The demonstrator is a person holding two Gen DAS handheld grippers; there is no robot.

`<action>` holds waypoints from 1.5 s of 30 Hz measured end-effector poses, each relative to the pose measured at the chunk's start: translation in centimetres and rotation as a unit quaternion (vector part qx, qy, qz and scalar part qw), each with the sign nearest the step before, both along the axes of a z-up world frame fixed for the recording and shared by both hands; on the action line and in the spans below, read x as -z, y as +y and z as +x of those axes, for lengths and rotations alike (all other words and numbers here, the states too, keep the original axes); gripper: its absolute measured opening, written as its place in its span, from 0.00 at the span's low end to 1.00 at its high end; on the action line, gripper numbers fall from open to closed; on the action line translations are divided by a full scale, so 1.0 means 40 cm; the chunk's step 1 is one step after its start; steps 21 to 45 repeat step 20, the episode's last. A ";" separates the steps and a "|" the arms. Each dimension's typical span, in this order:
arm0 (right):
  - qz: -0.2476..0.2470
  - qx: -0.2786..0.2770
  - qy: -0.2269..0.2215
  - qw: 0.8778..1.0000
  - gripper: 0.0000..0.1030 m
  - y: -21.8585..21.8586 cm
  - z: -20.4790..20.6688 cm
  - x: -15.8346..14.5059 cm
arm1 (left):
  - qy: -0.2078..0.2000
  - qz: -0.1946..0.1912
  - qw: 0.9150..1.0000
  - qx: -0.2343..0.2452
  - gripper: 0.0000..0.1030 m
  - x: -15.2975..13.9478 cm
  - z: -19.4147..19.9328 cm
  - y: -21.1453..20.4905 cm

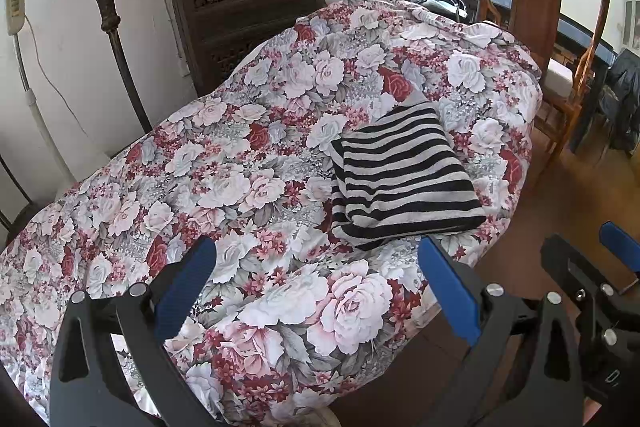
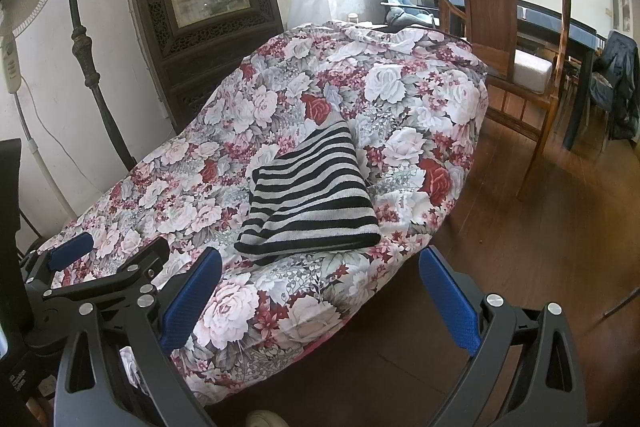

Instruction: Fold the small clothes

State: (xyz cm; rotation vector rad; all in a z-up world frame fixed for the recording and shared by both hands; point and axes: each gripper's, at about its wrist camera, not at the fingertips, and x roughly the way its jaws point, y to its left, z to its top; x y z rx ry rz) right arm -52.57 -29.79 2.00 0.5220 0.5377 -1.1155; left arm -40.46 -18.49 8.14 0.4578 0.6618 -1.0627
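Above the floral quilt [image 1: 260, 167], both grippers, left [image 1: 316, 291] and right [image 2: 320, 299], gape empty before the folded striped garment [image 1: 404, 179].

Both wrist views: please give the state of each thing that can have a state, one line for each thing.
Striped garment: folded into a compact stack, lying on the bed, not held.
Floral bedcover: spread over the bed, wrinkled at the far end.
Left gripper: open, empty, apart from the garment.
Right gripper: open, empty, apart from the garment.
Wooden chair: upright beside the bed.
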 end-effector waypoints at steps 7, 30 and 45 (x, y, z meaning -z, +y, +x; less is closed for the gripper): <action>0.000 -0.001 0.000 1.000 0.97 -0.003 0.001 0.000 | 0.000 0.001 1.000 0.000 0.96 0.001 0.000 -0.001; 0.000 -0.003 0.000 1.000 0.97 -0.010 0.003 0.000 | -0.009 0.000 1.000 -0.002 0.96 0.003 0.001 0.017; 0.000 -0.003 0.000 1.000 0.97 -0.010 0.003 0.000 | -0.009 0.000 1.000 -0.002 0.96 0.003 0.001 0.017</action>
